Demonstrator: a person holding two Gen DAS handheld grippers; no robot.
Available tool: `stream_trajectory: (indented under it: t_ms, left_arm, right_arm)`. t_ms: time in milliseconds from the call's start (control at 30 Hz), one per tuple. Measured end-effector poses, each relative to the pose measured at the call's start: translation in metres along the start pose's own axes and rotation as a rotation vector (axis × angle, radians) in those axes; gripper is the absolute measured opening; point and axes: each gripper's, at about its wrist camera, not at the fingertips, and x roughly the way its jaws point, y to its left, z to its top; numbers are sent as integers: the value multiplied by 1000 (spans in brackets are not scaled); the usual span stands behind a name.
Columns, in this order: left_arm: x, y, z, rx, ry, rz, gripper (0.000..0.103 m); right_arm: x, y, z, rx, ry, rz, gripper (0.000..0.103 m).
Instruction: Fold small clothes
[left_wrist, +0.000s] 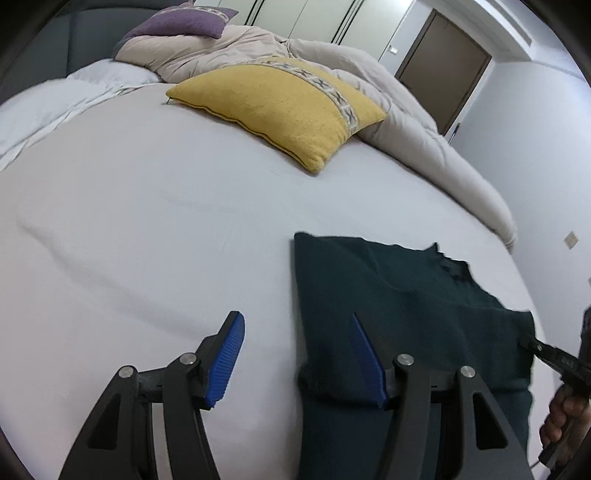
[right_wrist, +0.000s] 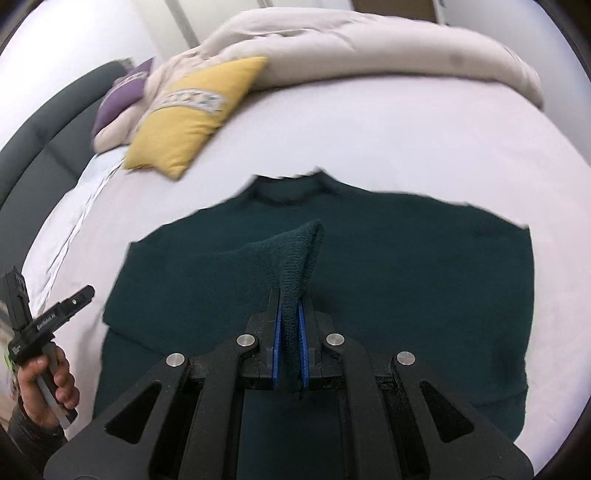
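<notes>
A dark green knit sweater (right_wrist: 406, 266) lies flat on the white bed sheet (right_wrist: 369, 129), collar away from me. My right gripper (right_wrist: 290, 306) is shut on the ribbed cuff of a sleeve (right_wrist: 299, 254) and holds it up over the middle of the sweater. In the left wrist view the sweater (left_wrist: 388, 295) lies to the right. My left gripper (left_wrist: 295, 347) is open and empty, straddling the sweater's left edge, its right finger over the fabric. The left gripper also shows in the right wrist view (right_wrist: 79, 297), held by a hand beside the sweater.
A yellow cushion (left_wrist: 280, 107) lies on the bed beyond the sweater. A beige duvet (left_wrist: 406, 122) is bunched along the far and right side. A purple cushion (left_wrist: 184, 22) rests by the dark headboard (right_wrist: 40, 147). A brown door (left_wrist: 443, 70) stands in the far wall.
</notes>
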Motion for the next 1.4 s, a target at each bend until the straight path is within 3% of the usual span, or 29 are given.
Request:
stream_trajectory:
  t_ms: [233, 267, 300, 433, 800, 933, 1000, 1133, 1200, 1267, 1333, 1400]
  left_arm:
    - [55, -36, 15, 135, 75, 106, 60]
    - [58, -37, 14, 138, 83, 108, 56]
    - [66, -39, 11, 149, 99, 123, 43]
    - [71, -42, 2, 188, 79, 156, 38]
    - [66, -30, -6, 154, 17, 133, 34]
    - [64, -29, -12, 151, -19, 153, 31]
    - [66, -27, -12, 143, -13, 148, 31]
    - [64, -25, -9, 139, 1, 139, 31]
    - [59, -21, -6, 117, 18, 114, 31]
    - [46, -13, -5, 50, 20, 90, 31]
    - [33, -10, -6, 15, -6, 79, 30]
    - [29, -16, -9, 31, -12, 78, 30]
  right_arm:
    - [29, -45, -15, 74, 17, 7, 6]
    - [34, -47, -18, 78, 17, 9, 6]
    - [36, -48, -17, 78, 15, 8, 6]
    - [43, -50, -21, 80, 13, 1, 6]
    - [25, -34, -21, 41, -50, -56, 6]
    - [45, -54, -28, 34, -40, -172, 0]
    - [50, -74, -32, 117, -40, -97, 0]
    - [41, -65, -26, 103, -18, -119, 0]
    - [26, -67, -24, 171, -36, -76, 7]
    - [8, -59, -19, 161, -88, -61, 16]
    - [0, -45, -15, 139, -102, -45, 65]
    - [3, -33, -12, 104, -115, -30, 69]
